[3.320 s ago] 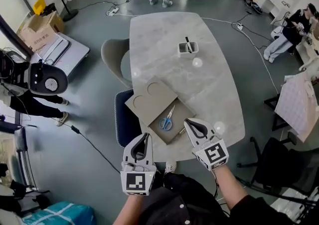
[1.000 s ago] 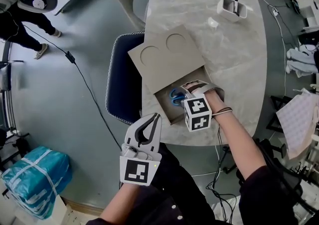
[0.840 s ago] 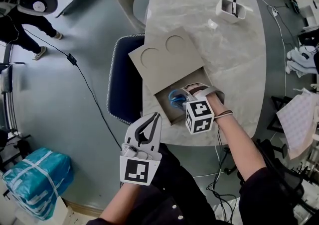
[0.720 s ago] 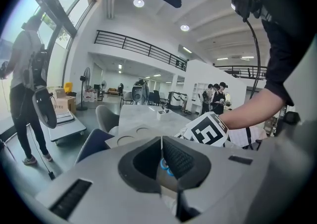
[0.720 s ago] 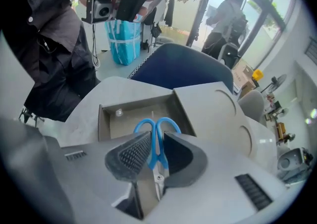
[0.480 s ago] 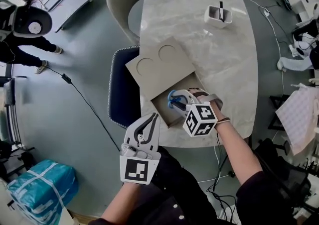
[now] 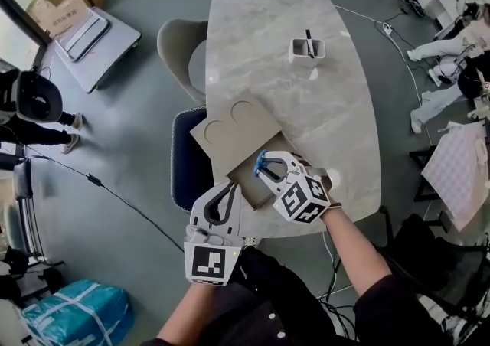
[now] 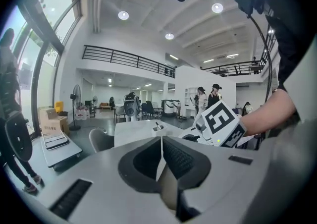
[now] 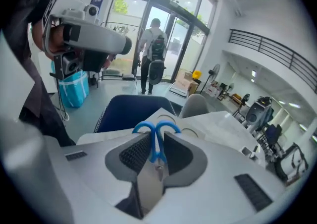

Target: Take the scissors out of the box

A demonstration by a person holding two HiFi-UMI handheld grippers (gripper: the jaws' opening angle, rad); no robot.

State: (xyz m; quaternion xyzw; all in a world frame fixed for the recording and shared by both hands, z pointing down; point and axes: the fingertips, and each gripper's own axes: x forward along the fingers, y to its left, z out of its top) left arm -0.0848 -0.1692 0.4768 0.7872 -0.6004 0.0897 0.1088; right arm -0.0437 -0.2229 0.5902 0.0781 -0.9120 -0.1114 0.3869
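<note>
Right claw [image 9: 156,138] is clamped on the scissors [image 9: 157,152]: both ribbed pads press the blue handle shanks, the two finger loops poke out past the jaw tips, and the blades point back towards the camera. We see it at centre frame in the head view, over the open end of the cardboard box [image 7: 232,127], whose lid shows two round cut-outs. Our right forearm enters from the lower right; the wrist is rolled, so two faces of the marker cube [image 7: 302,200] show their black-and-white squares. Left claw [image 8: 161,141] has its pads pressed together with nothing between them. It sits at lower centre, pointing up the frame towards the box's near corner. Print on the brown carton [image 7: 70,1] at upper left is too small to read.
</note>
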